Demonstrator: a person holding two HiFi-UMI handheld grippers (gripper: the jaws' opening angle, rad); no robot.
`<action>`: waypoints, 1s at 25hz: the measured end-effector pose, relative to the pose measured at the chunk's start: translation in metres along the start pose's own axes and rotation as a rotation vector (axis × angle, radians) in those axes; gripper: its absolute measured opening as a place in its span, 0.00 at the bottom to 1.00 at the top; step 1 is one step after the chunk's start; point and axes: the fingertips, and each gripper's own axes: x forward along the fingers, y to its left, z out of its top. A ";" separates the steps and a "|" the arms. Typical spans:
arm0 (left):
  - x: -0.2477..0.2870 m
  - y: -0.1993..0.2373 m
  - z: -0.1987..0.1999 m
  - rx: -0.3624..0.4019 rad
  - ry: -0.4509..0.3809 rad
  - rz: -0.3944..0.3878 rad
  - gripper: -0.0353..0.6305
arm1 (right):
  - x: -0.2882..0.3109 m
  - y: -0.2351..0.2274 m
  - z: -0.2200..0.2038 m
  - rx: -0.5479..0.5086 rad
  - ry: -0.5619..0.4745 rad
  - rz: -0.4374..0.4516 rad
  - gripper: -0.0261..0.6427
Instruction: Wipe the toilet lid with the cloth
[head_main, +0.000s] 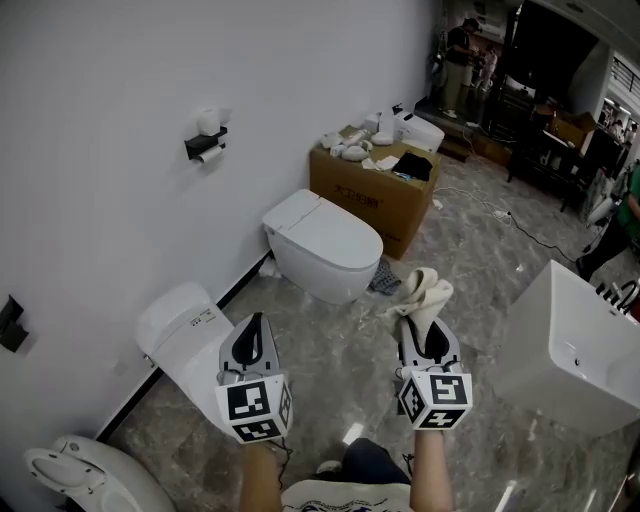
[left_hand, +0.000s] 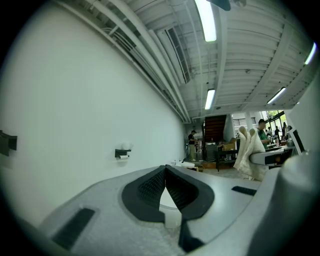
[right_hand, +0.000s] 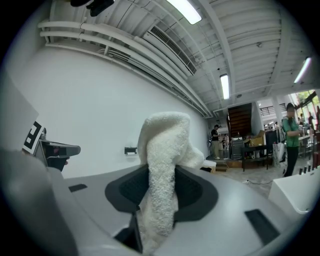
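My left tongs (head_main: 257, 325) are pressed together, empty, just idling. The glossy white oval toilet lid (head_main: 322, 232) is ahead by the wall, well apart. My right tongs (head_main: 425, 335) are pinching the fluffy white cloth (head_main: 424, 292), bunched upward, ready for wiping.

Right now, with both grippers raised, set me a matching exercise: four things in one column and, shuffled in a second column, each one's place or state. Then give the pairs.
Column one
1. cloth
2. left gripper
3. cardboard box
4. toilet roll holder

Column two
A. fixed to the white wall
B. jaws together, nothing between them
C. clamped in the right gripper
D. on the floor behind the far toilet, small items on top

Pairs: 1-C, 2-B, 3-D, 4-A
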 end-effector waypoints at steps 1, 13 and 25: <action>0.003 0.002 -0.001 0.000 0.002 0.002 0.07 | 0.004 0.000 0.000 0.000 0.001 0.000 0.25; 0.095 0.012 -0.018 -0.011 0.023 0.056 0.07 | 0.107 -0.032 -0.014 -0.005 0.011 0.032 0.25; 0.265 0.000 0.012 -0.015 -0.002 0.139 0.07 | 0.286 -0.101 0.016 -0.008 -0.015 0.121 0.25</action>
